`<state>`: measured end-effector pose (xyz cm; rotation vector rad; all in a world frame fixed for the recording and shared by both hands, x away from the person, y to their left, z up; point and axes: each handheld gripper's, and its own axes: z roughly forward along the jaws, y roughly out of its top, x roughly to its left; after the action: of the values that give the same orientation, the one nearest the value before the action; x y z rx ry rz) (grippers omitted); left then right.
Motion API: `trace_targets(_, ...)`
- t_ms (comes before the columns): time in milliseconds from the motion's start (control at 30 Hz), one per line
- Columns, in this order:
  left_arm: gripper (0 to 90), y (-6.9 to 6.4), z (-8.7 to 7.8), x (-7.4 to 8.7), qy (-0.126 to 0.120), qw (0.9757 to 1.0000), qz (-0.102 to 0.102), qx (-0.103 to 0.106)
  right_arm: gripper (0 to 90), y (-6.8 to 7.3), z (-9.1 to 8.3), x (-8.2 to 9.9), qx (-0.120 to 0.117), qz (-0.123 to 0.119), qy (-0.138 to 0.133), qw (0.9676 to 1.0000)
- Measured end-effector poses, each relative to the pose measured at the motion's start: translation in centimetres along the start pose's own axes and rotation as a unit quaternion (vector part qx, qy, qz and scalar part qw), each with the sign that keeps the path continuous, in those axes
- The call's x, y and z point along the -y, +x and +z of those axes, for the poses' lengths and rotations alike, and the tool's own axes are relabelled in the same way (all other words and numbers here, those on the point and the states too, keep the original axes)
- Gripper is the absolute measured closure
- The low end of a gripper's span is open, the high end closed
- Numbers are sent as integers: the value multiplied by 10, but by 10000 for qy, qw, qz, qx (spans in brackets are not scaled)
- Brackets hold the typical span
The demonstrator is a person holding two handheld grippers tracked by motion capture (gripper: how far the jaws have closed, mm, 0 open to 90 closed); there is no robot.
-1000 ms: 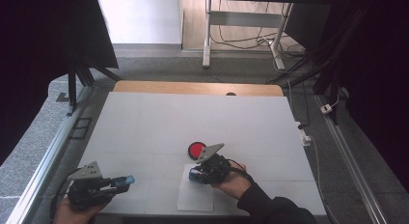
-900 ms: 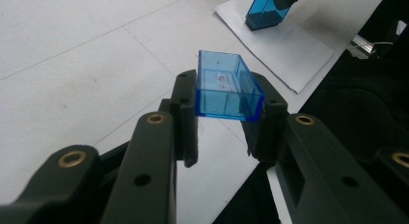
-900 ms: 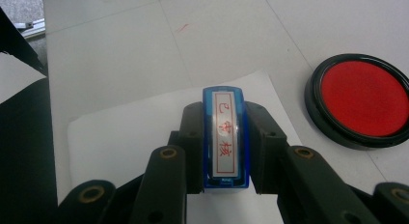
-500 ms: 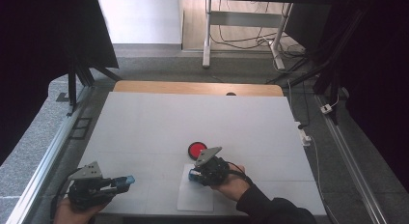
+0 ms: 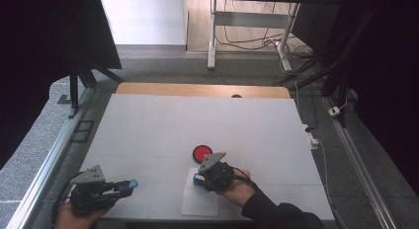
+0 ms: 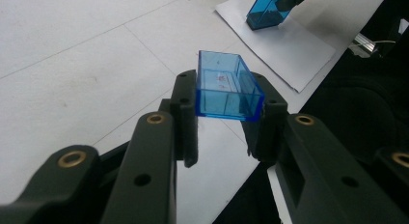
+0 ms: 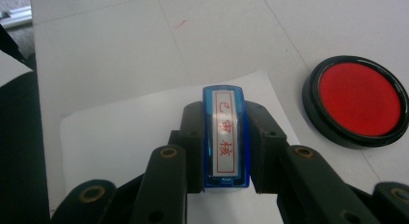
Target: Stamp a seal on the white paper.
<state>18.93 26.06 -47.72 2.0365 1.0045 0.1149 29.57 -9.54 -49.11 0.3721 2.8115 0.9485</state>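
My left gripper (image 5: 129,184) hovers near the table's front left corner, shut on a clear blue rectangular cap (image 6: 226,89) whose open side faces up. Over a white sheet of paper (image 5: 200,204) at the front middle, my right gripper (image 5: 198,178) is shut on a blue stamp (image 7: 225,137). The stamp's white label with red characters faces the camera in the right gripper view. The same stamp (image 6: 265,11) stands above the paper (image 6: 294,50) in the left gripper view. A round black ink pad (image 5: 201,152) with a red face lies just beyond the paper, and it appears as the ink pad (image 7: 359,101) right of the stamp.
The white table top (image 5: 197,120) stretches far behind the ink pad to a wooden strip (image 5: 197,89) at the back edge. Metal rails (image 5: 44,165) run along both sides. Cables and a desk leg lie on the floor beyond.
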Motion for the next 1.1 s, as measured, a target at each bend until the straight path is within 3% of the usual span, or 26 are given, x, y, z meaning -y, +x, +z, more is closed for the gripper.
trace_targets(433,683,0,0,0,2,10000,-5,2,715,-16,0,6,-416,453,-179,9979)
trace_targets(700,684,0,0,0,16,10000,-3,-2,716,-7,0,4,-181,175,-94,9996)
trace_targets(900,683,0,0,0,22,10000,-2,2,715,4,0,0,105,-168,3,9998)
trace_targets(967,683,0,0,0,23,10000,-1,1,715,5,0,0,122,-153,1,9998)
trace_targets(1100,683,0,0,0,23,10000,-2,2,715,-3,0,3,-59,82,-80,9999)
